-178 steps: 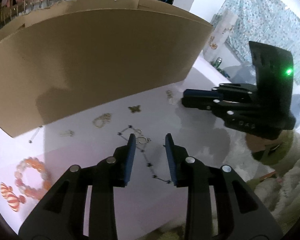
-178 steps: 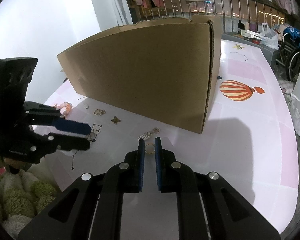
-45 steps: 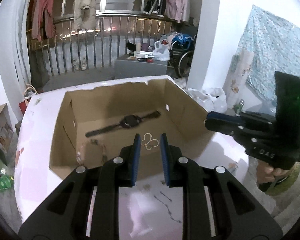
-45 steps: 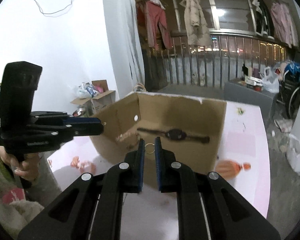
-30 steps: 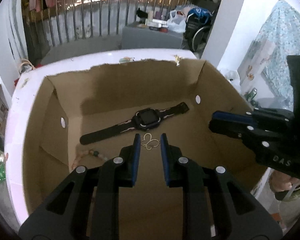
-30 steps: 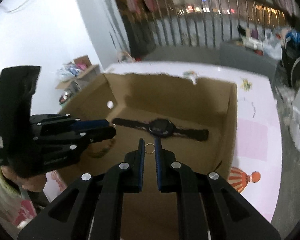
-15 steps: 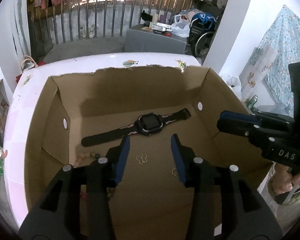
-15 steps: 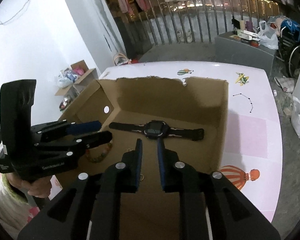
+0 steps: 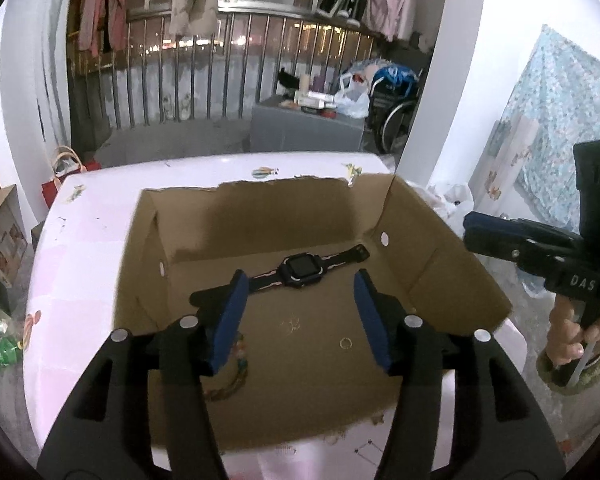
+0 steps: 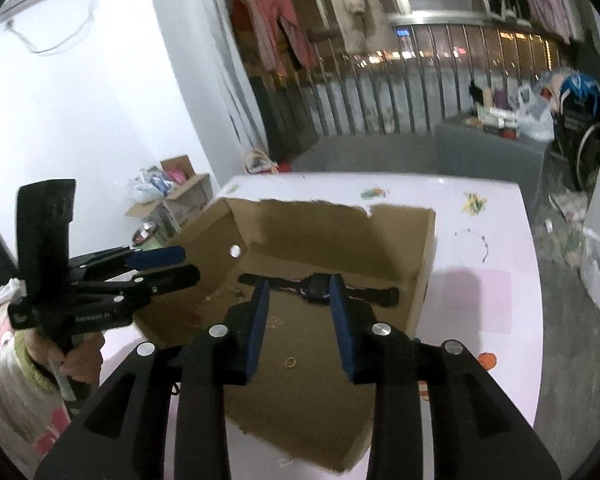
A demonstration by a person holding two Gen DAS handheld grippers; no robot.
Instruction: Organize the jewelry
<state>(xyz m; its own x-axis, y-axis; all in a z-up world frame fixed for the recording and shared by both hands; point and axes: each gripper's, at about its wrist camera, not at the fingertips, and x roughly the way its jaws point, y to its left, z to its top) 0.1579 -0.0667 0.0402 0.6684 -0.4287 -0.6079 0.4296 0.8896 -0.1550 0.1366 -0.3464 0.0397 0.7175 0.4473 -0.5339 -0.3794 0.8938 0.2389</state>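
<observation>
Matt brown cardboard box [image 9: 440, 280]; small metal ring [image 9: 345, 343]

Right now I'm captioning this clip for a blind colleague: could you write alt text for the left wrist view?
The left gripper, empty, jaws opening, hangs over an open cardboard box on a pink-and-white table. On the box floor lie a black watch, a small ring, a thin butterfly charm and a bead bracelet. The right gripper is at the right edge.

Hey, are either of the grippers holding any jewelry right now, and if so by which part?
Neither. The left gripper and right gripper are opening with nothing between them; the butterfly charm and ring lie on the box floor.
</observation>
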